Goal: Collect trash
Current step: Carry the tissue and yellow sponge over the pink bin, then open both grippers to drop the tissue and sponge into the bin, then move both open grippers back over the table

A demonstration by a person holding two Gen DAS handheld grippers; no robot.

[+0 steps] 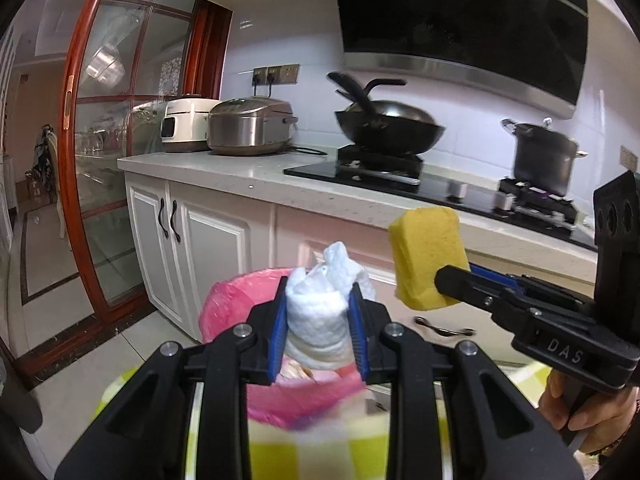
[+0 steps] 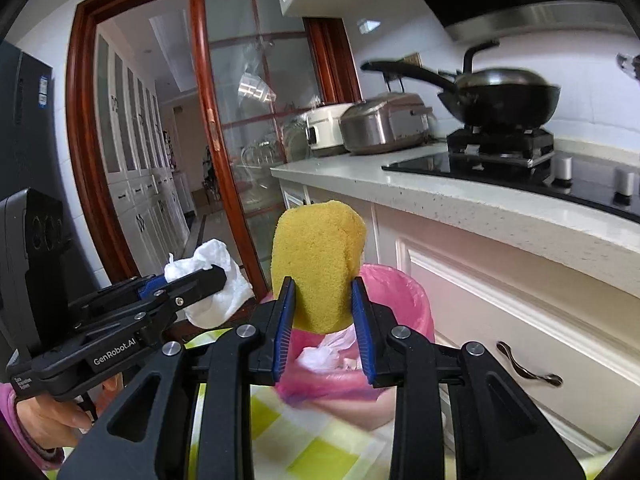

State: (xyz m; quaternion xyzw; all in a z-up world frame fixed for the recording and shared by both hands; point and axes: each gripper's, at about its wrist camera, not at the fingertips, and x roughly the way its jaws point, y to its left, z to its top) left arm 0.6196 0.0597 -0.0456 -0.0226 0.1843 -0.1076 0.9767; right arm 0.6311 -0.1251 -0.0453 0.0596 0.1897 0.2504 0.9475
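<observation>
My left gripper is shut on a crumpled white paper towel and holds it just above the near rim of a trash bin lined with a pink bag. My right gripper is shut on a yellow sponge and holds it over the same pink-lined bin. Each gripper shows in the other's view: the right one with the sponge at the right, the left one with the paper towel at the left. White trash lies inside the bin.
A white counter with cabinets stands behind the bin, bearing two rice cookers, a wok and a pot on a black stove. A yellow-checked cloth lies below the grippers. A red-framed glass door is at left.
</observation>
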